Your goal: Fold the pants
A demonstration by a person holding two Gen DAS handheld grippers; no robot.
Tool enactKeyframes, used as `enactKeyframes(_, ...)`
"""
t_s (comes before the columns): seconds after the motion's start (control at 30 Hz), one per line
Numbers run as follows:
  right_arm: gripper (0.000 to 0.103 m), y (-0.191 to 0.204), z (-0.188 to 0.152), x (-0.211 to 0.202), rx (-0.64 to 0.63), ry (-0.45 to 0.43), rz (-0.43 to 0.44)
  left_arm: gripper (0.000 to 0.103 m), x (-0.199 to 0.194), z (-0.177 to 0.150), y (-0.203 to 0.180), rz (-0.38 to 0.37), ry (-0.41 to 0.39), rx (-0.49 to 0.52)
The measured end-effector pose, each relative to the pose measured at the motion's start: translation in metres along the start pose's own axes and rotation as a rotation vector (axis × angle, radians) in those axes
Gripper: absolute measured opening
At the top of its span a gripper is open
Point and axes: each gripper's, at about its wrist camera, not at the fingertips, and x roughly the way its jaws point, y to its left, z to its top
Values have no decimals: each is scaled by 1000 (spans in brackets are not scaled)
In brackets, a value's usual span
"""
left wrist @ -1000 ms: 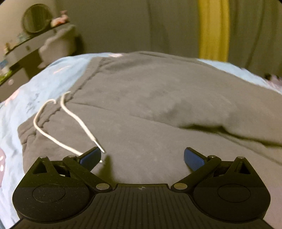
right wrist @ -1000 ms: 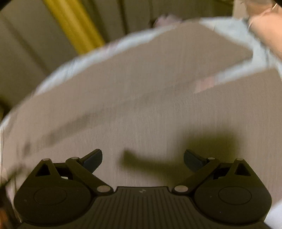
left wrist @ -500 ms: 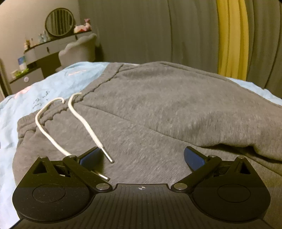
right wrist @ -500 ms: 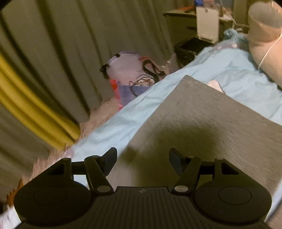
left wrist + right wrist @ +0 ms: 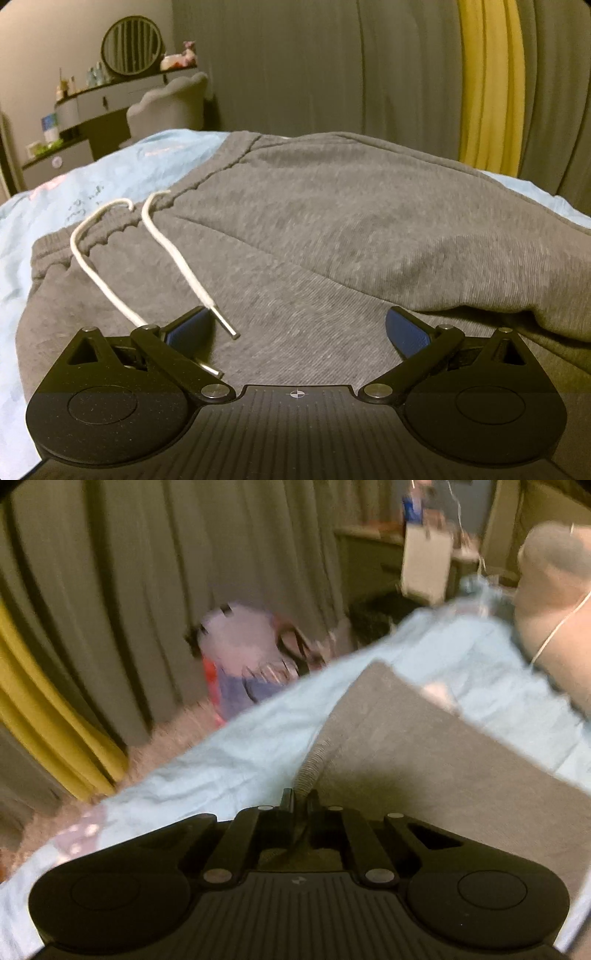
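Note:
Grey sweatpants [image 5: 332,229] lie on a light blue bed sheet [image 5: 92,184], folded lengthwise, with the elastic waistband and a white drawstring [image 5: 162,254] at the left. My left gripper [image 5: 297,328] is open and empty, low over the hip area, its left finger beside the drawstring tips. In the right wrist view my right gripper [image 5: 299,801] is shut on a pinched ridge of the pant leg [image 5: 424,760] at its left edge. The leg end points toward the far right.
A dresser with a round mirror [image 5: 131,46] and a grey chair [image 5: 166,107] stand beyond the bed's left side. Grey and yellow curtains [image 5: 487,81] hang behind. On the floor past the right gripper sits a purple bag [image 5: 243,653]. A beige pillow [image 5: 554,602] lies at far right.
My right gripper has closed from open onto the edge of the pant leg and lowered toward it. My left gripper has stayed open and barely shifted over the waist area.

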Motion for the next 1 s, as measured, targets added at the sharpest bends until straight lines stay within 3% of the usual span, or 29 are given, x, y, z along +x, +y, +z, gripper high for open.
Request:
enactKeyframes(0.2,5,-68,-44,-144,-38,-236,97,103,-2,2,4,-20,3,-13)
enactKeyframes(0.37,5,-143,-134,-221,-20,-281,51,103,-16,8,12,-5,-30,-10)
enactKeyframes(0.43,5,-170,-168,-217,24,-211,38,103,-29,14,19,-18,-72,-28)
enactKeyframes(0.53,3,-203,-201,-181,123,-22,-30,103,-47,30,30,-101,-122,-74)
enactKeyframes(0.63,4,-225,-196,-179,263,-9,68,103,-49,56,43,-226,-69,-134)
enactKeyframes(0.73,20,-244,-188,-180,381,-33,204,103,-37,87,55,-340,-30,-199)
enactKeyframes(0.77,39,-244,-187,-170,410,-21,220,103,-28,98,57,-358,-9,-216)
enactKeyframes(0.93,42,-267,-194,-161,543,-3,321,103,32,145,42,-384,105,-182)
enactKeyframes(1.0,43,-270,-192,-158,568,-3,348,102,58,156,32,-356,145,-160)
